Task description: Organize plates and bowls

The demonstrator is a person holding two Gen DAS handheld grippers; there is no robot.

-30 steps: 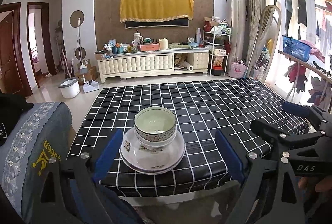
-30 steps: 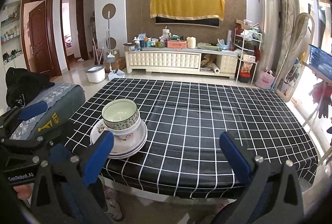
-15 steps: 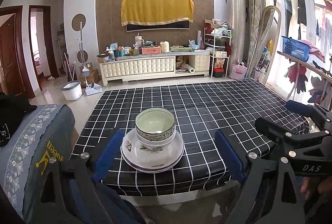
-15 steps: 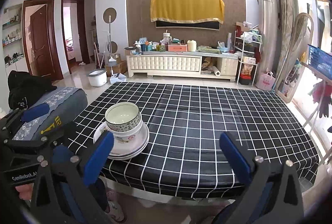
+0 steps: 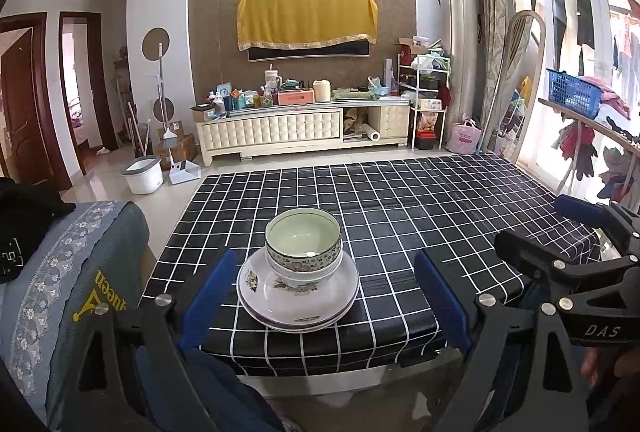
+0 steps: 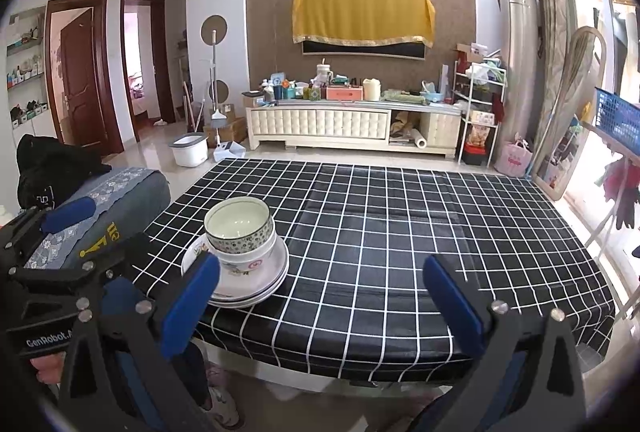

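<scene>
Nested patterned bowls (image 5: pixel 303 244) sit on a stack of white floral plates (image 5: pixel 298 298) near the front left of the black checked table (image 5: pixel 400 216). My left gripper (image 5: pixel 322 298) is open and empty, held off the table's front edge with the stack between its blue pads. My right gripper (image 6: pixel 320 306) is open and empty, also in front of the table, to the right of the stack; the bowls (image 6: pixel 240 226) and plates (image 6: pixel 248 280) show beside its left pad. Each gripper shows at the edge of the other's view.
A grey chair back (image 5: pixel 76 272) with black clothing stands left of the table. A TV cabinet (image 5: pixel 300 127) with clutter lines the far wall. A bucket (image 5: pixel 142 173) sits on the floor. A clothes rack with a blue basket (image 5: pixel 574 93) stands at right.
Both grippers have drawn back and risen slightly; the stack sits a little farther away in both views. The bowls and plates have not moved.
</scene>
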